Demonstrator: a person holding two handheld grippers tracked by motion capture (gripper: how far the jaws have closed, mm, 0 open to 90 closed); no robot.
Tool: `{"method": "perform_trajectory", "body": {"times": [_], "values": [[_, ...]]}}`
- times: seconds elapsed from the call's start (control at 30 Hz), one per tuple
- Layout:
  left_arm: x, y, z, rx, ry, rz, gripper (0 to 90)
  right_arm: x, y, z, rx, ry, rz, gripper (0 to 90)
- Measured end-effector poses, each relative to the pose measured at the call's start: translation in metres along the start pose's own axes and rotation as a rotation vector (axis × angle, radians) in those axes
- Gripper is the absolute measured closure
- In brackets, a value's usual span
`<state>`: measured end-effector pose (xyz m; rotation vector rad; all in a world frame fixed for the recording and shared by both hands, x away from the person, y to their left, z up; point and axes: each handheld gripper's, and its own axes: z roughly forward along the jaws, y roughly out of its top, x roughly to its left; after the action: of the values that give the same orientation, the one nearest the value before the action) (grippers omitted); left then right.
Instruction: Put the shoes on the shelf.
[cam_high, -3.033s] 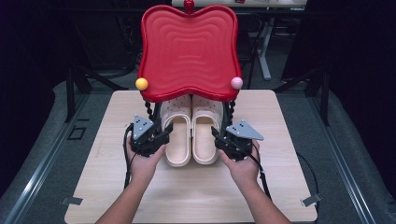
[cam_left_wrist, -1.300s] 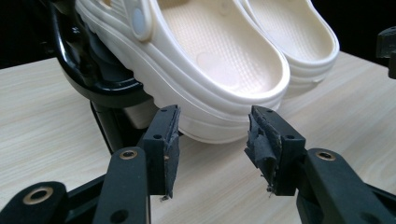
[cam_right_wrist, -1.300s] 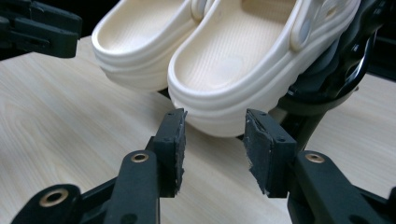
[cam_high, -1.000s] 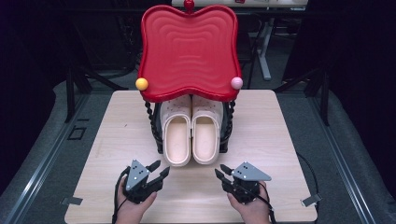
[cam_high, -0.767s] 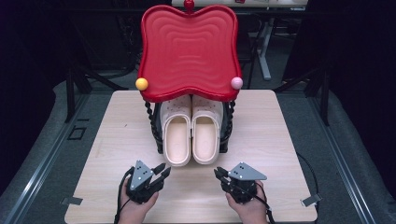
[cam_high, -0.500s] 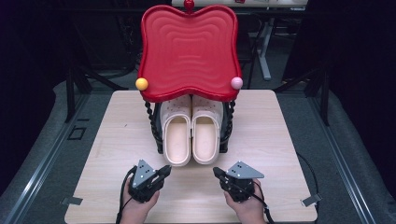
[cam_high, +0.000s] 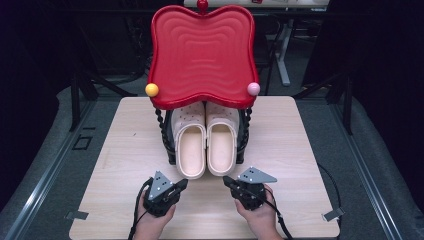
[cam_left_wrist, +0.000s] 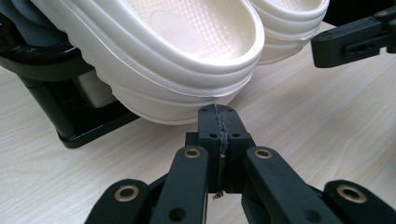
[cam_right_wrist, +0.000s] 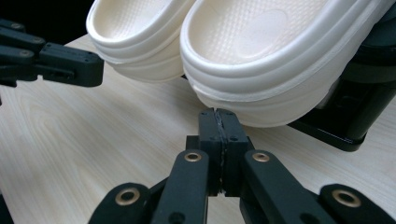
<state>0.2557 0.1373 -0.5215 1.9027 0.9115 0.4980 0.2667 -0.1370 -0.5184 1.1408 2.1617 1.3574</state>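
Two cream foam clogs (cam_high: 206, 142) sit side by side on a black rack (cam_high: 170, 145) under a red wavy tray (cam_high: 201, 55), mid-counter. I hold the left gripper (cam_high: 183, 184) and right gripper (cam_high: 226, 180) just short of the heels; both jaws have just closed, pressed together on nothing.

Matt cream foam-like clogs (cam_high: 207, 142), glossy red plastic tray (cam_high: 202, 52), pale wood-grain table (cam_high: 300, 150).
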Motion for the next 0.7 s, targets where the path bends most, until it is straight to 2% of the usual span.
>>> {"method": "perform_trajectory", "body": {"times": [0.1, 0.23, 0.37, 0.57, 0.7], "values": [[0.000, 0.001, -0.002, -0.009, 0.004, -0.005, 89.3, -0.001, 0.001, 0.002, 0.006, 0.009, 0.018, 90.0], [0.001, 0.003, -0.003, -0.018, 0.002, -0.011, 89.4, 0.000, 0.001, 0.001, 0.001, 0.003, 0.007, 90.0], [0.003, 0.006, -0.006, -0.022, 0.024, -0.022, 89.3, 0.000, 0.003, -0.001, -0.010, -0.006, 0.006, 90.0], [0.016, 0.011, -0.010, -0.044, 0.068, -0.059, 89.3, 0.001, 0.006, -0.002, -0.002, -0.022, -0.013, 90.0], [0.024, 0.014, -0.012, -0.043, 0.086, -0.067, 89.3, -0.001, 0.010, -0.004, -0.019, -0.047, -0.017, 90.0]]}}
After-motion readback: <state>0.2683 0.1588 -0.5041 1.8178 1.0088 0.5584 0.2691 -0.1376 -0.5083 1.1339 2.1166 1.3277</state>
